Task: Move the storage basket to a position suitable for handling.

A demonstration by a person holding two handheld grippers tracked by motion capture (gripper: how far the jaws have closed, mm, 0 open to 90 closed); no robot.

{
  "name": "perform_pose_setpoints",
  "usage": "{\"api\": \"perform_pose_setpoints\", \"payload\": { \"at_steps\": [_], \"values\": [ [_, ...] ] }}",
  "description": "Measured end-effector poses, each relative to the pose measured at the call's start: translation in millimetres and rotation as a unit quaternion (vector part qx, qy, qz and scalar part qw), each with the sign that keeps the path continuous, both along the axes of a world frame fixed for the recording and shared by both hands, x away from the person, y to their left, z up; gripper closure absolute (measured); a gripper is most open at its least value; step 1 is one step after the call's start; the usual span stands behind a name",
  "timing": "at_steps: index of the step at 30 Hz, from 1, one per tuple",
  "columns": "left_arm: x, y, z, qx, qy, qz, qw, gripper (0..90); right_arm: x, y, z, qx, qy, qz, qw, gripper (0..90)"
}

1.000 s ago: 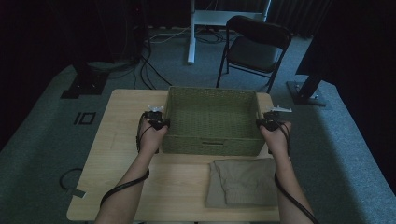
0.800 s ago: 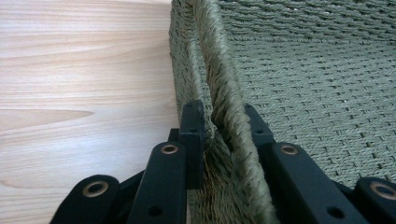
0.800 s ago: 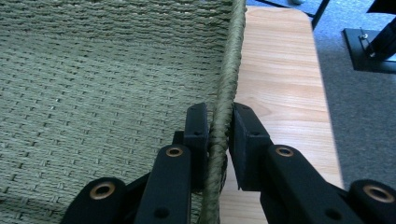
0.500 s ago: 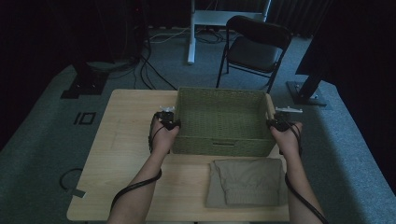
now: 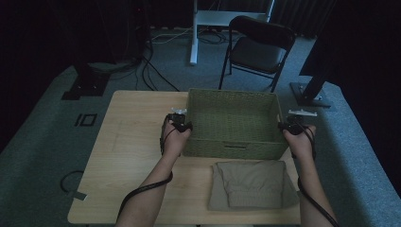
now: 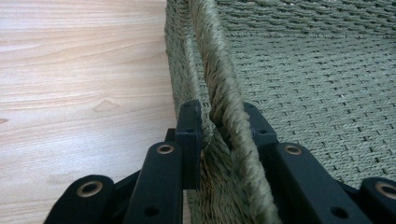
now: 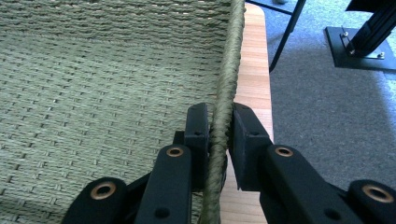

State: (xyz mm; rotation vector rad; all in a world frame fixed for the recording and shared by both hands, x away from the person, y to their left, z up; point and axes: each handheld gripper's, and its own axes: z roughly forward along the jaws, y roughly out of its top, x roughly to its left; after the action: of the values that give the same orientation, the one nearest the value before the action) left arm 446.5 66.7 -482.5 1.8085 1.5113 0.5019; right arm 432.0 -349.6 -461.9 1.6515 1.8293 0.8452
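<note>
A green woven basket [image 5: 231, 118] stands on the wooden table [image 5: 137, 123], its inside bare. My left gripper [image 5: 182, 124] is shut on the basket's left wall; in the left gripper view the left gripper [image 6: 223, 126] has the rope rim [image 6: 219, 84] between its jaws. Those jaws have just been opening a little, and the wall still sits pinched between them. On the opposite side my right gripper [image 5: 288, 125] is shut on the right wall. In the right gripper view the right gripper [image 7: 218, 126] has both pads tight against the rim [image 7: 229, 70].
A folded khaki cloth [image 5: 253, 184] lies on the table just in front of the basket. A black folding chair [image 5: 257, 47] stands on the carpet behind the table. The table's right edge [image 7: 254, 70] runs close beside the basket.
The basket has slid to the right across the table, with both hands and grippers going along on its side walls.
</note>
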Motion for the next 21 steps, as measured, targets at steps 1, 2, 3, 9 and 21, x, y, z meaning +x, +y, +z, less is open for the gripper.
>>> {"api": "perform_pose_setpoints", "payload": {
  "at_steps": [1, 2, 3, 9, 21],
  "values": [
    [0.1, 0.2, 0.0, -0.002, 0.001, 0.000, 1.0000, 73.6, -0.1, 0.0, -0.1, -0.002, -0.001, 0.002, 1.0000, 78.0],
    [0.4, 0.4, 0.0, -0.002, 0.001, -0.001, 1.0000, 73.2, -0.1, 0.1, -0.1, -0.005, -0.001, 0.003, 1.0000, 77.9],
    [0.8, 0.6, -0.3, -0.001, 0.003, -0.007, 1.0000, 72.1, -0.1, 0.5, -0.1, -0.007, -0.002, 0.003, 1.0000, 77.6],
    [4.7, -1.2, -2.7, -0.020, 0.007, -0.057, 0.9982, 35.9, -2.9, -1.0, 4.2, 0.000, -0.033, 0.016, 0.9993, 70.0],
    [4.6, 6.0, 5.7, 0.008, -0.014, -0.073, 0.9972, 17.0, -5.5, 9.3, 13.4, 0.023, -0.090, 0.086, 0.9919, 21.8]
  ]
}}
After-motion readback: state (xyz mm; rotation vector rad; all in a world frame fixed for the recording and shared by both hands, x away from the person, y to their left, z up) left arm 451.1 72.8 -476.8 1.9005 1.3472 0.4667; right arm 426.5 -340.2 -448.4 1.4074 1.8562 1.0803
